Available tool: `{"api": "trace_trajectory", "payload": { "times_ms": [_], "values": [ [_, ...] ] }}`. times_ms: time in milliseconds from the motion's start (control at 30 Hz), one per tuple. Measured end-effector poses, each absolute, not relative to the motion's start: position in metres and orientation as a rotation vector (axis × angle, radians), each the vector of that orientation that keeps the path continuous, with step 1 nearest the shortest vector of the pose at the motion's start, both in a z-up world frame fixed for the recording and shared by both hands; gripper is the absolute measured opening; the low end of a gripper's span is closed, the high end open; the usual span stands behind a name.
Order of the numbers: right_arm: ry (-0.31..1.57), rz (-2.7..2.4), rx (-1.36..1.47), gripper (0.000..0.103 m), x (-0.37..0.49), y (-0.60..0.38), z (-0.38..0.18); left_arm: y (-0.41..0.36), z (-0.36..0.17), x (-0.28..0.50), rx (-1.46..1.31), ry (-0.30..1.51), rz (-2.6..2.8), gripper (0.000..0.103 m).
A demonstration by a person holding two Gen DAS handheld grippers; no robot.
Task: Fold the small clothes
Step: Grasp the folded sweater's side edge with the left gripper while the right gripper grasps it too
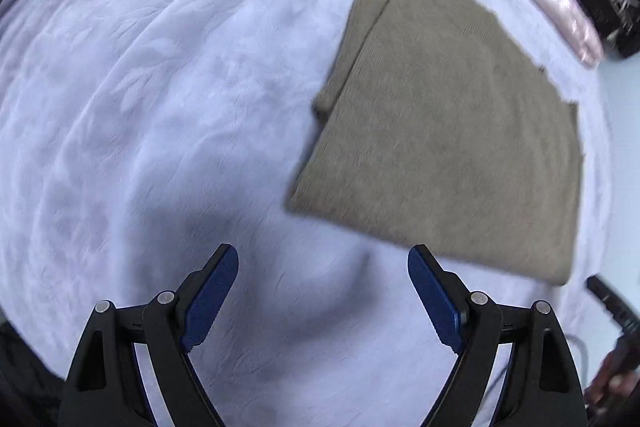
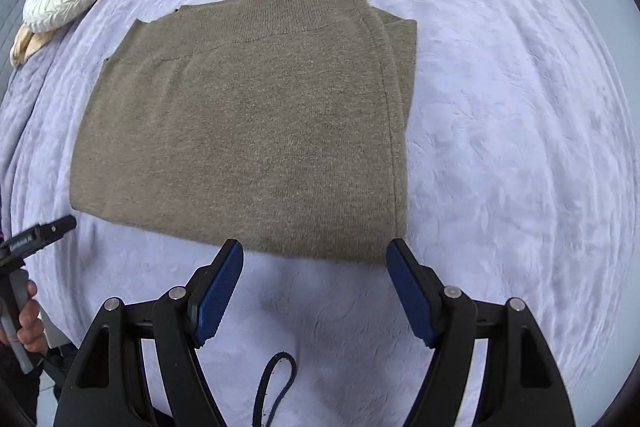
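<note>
- While both hand-held grippers gape empty, sweater (image 2: 248, 123) lies folded flat on bed (image 2: 520, 147).
- Right hand-held gripper (image 2: 315, 259) at its near edge; long axis runs away.
- Left hand-held gripper (image 1: 323, 263) farther, sweater off to its right.

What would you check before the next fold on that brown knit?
1. Left tool open and empty: ok.
2. Right tool open and empty: ok.
3. Knit lies flat on the bedspread: ok.
4. Layers line up: not ok, an under layer sticks out along one side.
5. Near edge within reach of the right tool: ok, just ahead of its tips.
6. Black strap below the right tool clear of the knit: ok.
</note>
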State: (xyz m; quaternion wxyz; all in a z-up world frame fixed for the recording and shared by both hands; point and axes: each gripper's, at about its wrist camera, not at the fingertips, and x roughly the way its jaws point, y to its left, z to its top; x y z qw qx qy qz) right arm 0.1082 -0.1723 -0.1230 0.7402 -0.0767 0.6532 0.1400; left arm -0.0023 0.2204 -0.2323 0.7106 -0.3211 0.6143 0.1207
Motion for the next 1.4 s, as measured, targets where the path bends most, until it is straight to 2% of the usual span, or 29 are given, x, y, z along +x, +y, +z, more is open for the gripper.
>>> {"api": "trace_trajectory", "payload": {
  "times_ms": [133,267,500,700,733,767,800,833,900,1167,1233,1333,1400],
  "values": [
    [1.423,0.313,-0.183,0.077,0.1,-0.15,-0.106,0.259,-0.255,0.011,-0.889,1.321,0.17,0.088],
    [1.416,0.348,-0.231,0.077,0.088,-0.12,-0.095,0.261,-0.283,-0.003,-1.016,1.314,0.104,0.088],
    [1.404,0.424,-0.302,0.077,0.078,-0.063,-0.081,0.233,-0.283,-0.002,-0.998,1.281,-0.09,0.088],
    [1.398,0.437,-0.296,0.077,0.104,-0.019,-0.081,0.235,-0.29,0.011,-1.065,1.252,-0.15,0.087],
    [1.399,0.444,-0.29,0.077,0.11,-0.01,-0.082,0.233,-0.29,0.015,-1.05,1.247,-0.147,0.078],
    [1.403,0.458,-0.283,0.077,0.119,0.002,-0.082,0.231,-0.289,0.015,-1.018,1.249,-0.136,0.059],
    [1.412,0.474,-0.279,0.077,0.126,0.012,-0.084,0.23,-0.29,0.017,-1.001,1.256,-0.125,0.05],
    [1.422,0.487,-0.276,0.077,0.133,0.025,-0.087,0.231,-0.292,0.015,-1.01,1.254,-0.123,0.043],
    [1.455,0.516,-0.267,0.078,0.151,0.052,-0.095,0.239,-0.297,0.01,-1.07,1.233,-0.116,0.036],
    [1.617,0.475,-0.176,0.078,0.215,0.155,-0.161,0.231,-0.289,0.012,-0.989,1.258,-0.052,0.035],
    [1.662,0.437,-0.14,0.079,0.226,0.177,-0.182,0.23,-0.29,0.011,-1.002,1.252,-0.037,0.041],
    [1.703,0.413,-0.131,0.079,0.231,0.209,-0.207,0.231,-0.29,0.01,-1.008,1.249,-0.043,0.044],
    [1.719,0.402,-0.209,0.085,0.227,0.231,-0.22,0.231,-0.293,0.012,-1.042,1.246,-0.046,0.046]
  ]
}}
